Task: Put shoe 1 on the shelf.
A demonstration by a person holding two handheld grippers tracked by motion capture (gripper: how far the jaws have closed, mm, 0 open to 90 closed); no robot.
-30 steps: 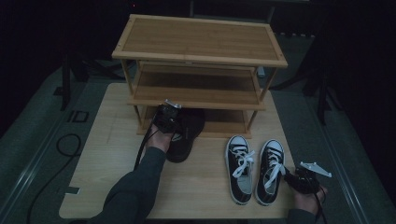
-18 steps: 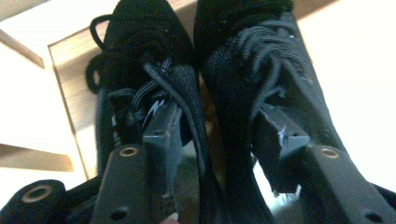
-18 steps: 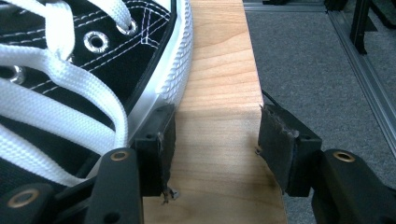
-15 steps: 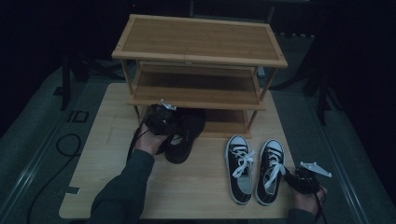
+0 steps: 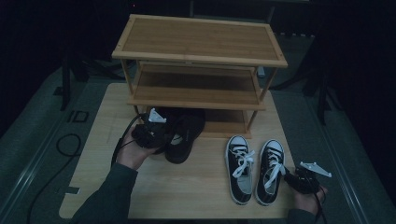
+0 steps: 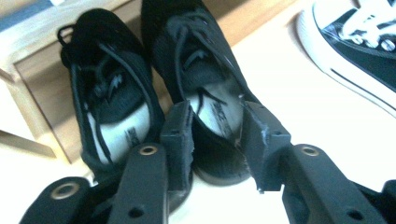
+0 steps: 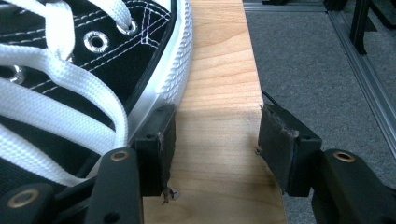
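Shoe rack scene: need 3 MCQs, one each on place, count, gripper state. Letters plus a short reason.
1. Where do the black shoes lie?
A. on the rack's top shelf
B. at the foot of the shoe rack, toes toward its bottom shelf
C. on the floor beside the table

2. How many shoes are on the table?
A. two
B. three
C. four

3. How do the left gripper's jaws stand?
A. open, astride the heel of one black shoe
C. shut on a white lace
B. open over bare wood, far from any shoe

Answers: 1 B, the high view shows them in front of the lowest shelf. 2 C, the black pair plus the black-and-white sneakers. 3 A, the left gripper view shows a jaw on either side of the heel.
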